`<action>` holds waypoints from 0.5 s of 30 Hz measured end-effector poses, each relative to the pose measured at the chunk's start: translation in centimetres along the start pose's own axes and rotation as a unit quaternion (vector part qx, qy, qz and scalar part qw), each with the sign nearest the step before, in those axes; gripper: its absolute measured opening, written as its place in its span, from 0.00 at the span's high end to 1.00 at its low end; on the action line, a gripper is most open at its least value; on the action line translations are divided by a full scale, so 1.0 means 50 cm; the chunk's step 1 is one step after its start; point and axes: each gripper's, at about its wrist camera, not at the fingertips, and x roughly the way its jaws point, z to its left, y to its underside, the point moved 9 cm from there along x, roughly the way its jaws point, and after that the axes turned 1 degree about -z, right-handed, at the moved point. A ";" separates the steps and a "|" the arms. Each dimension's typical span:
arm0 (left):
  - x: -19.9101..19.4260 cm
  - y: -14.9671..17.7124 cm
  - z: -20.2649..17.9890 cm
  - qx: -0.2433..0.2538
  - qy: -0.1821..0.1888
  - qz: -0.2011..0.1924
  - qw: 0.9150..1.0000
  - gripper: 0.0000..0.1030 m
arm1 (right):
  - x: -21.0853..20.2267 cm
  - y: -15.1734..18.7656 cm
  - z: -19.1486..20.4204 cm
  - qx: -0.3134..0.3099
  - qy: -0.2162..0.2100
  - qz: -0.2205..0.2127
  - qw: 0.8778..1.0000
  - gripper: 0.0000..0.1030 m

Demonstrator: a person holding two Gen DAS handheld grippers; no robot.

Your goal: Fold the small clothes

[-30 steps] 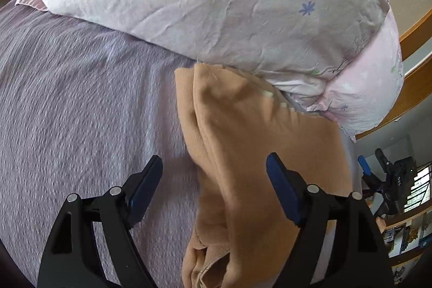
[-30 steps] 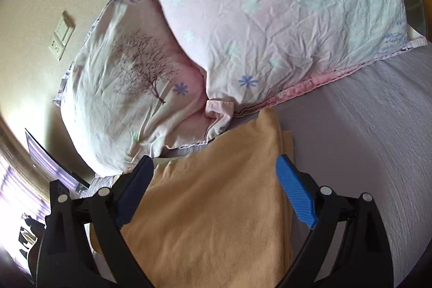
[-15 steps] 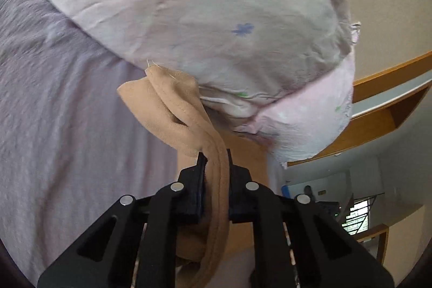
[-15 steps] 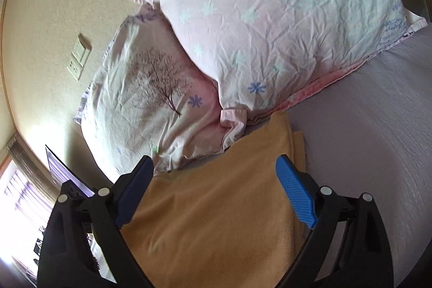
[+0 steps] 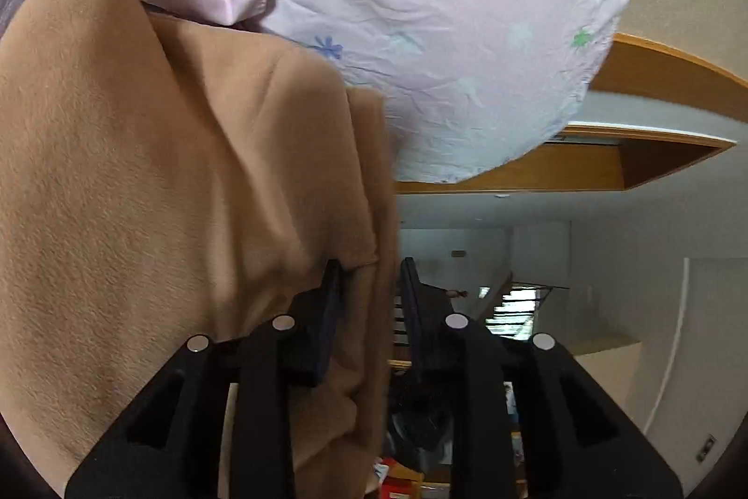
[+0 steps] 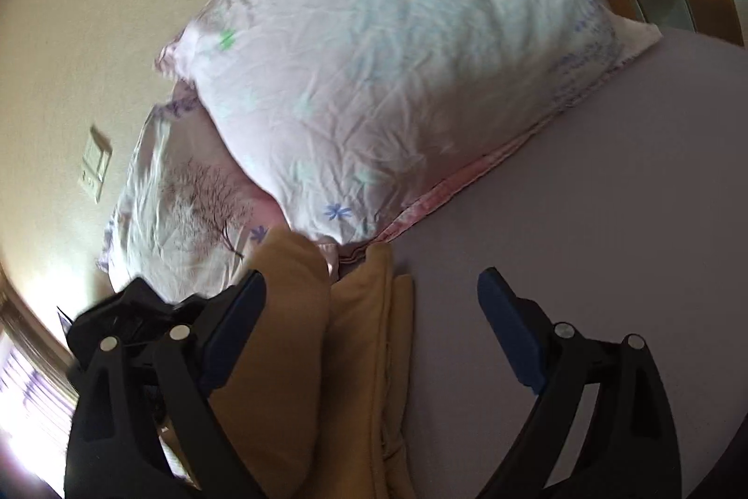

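**Tan garment on lilac bed, left tool gripping, right tool spread**

Surface — a bed sheet [image 6: 584,242], pale lilac with a fine texture, fills the right and lower part of the right wrist view. A sliver of it shows dark at the top left edge of the left wrist view.

Tan garment [image 5: 154,195], soft and fleecy. In the left wrist view it hangs as a broad draped sheet across the left half. In the right wrist view [image 6: 364,358] it lies in layered folds on the sheet, its far end just below the pillows.

Left gripper [image 5: 369,284] — fingers drawn close together with a vertical fold of the tan garment's edge pinched between them. The cloth runs down through the narrow gap and over the left finger.

Right gripper [image 6: 374,302] — fingers spread wide, blue pads [image 6: 509,335] showing, nothing held. The left finger stands over the raised fold of the garment; whether it touches cannot be told. The right finger stands over bare sheet.

Beyond — two pillows in pale pink floral cases, the upper pillow [image 6: 397,78] overlapping a lower pillow [image 6: 187,199] printed with a bare tree.

Room — cream wall with a switch plate [image 6: 96,164], wooden headboard trim [image 5: 654,78], and a bright doorway with a staircase [image 5: 509,307] far behind.
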 end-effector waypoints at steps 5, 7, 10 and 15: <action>-0.195 -0.015 -0.034 0.111 -0.066 -0.094 0.987 0.15 | -0.037 -0.001 0.012 0.036 -0.062 0.031 0.997 0.11; -0.253 -0.016 -0.026 0.152 -0.121 -0.108 0.975 0.15 | -0.062 0.014 0.046 0.008 -0.083 0.048 0.995 0.11; -0.294 -0.003 0.032 0.151 -0.181 -0.096 0.967 0.15 | -0.088 0.060 0.080 -0.057 -0.046 0.094 0.993 0.12; -0.263 0.030 0.116 0.147 -0.214 -0.052 0.964 0.15 | -0.095 0.131 0.065 -0.085 0.027 0.147 0.985 0.14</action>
